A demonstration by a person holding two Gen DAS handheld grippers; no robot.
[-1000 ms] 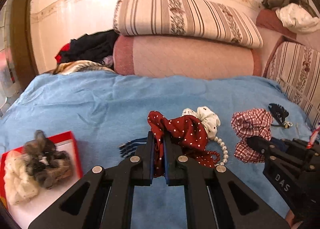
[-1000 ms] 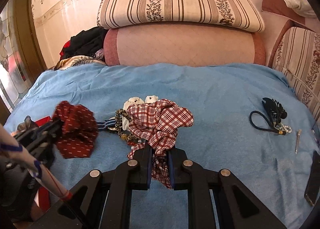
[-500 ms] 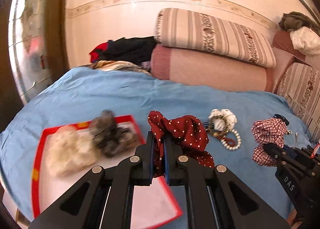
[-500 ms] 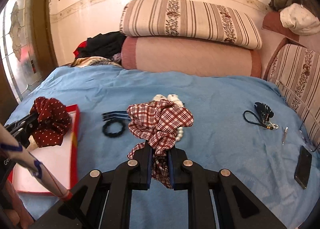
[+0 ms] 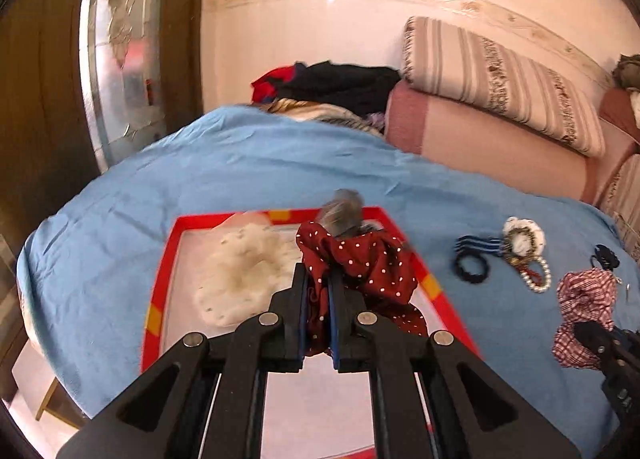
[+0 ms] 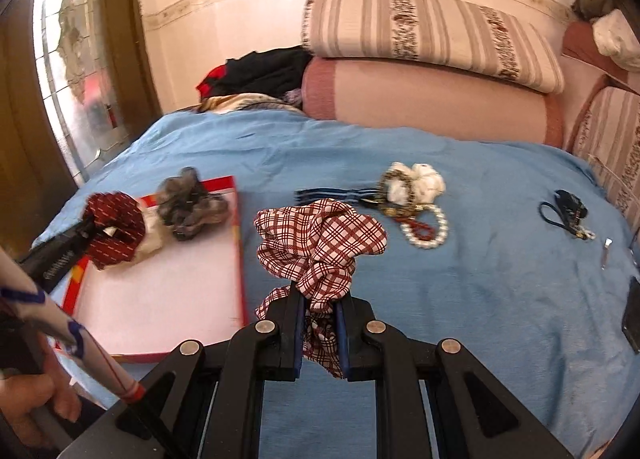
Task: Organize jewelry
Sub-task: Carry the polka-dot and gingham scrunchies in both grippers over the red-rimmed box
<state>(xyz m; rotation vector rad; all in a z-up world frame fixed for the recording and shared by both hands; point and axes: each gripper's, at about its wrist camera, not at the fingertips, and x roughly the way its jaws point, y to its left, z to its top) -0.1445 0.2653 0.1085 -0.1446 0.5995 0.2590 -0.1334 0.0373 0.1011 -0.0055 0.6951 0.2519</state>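
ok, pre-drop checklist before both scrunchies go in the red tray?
1. Left gripper clamped on the polka-dot scrunchie: ok.
2. Right gripper clamped on the plaid scrunchie: ok.
3. Polka-dot scrunchie over the red tray: ok.
4. Plaid scrunchie over the tray: not ok, it hangs beside the right rim, over the blue blanket.
5. Free room in the tray: ok, near half bare; cream scrunchie and grey scrunchie fill the far end.
6. Whether either scrunchie is snagged on its jaws: cannot tell.
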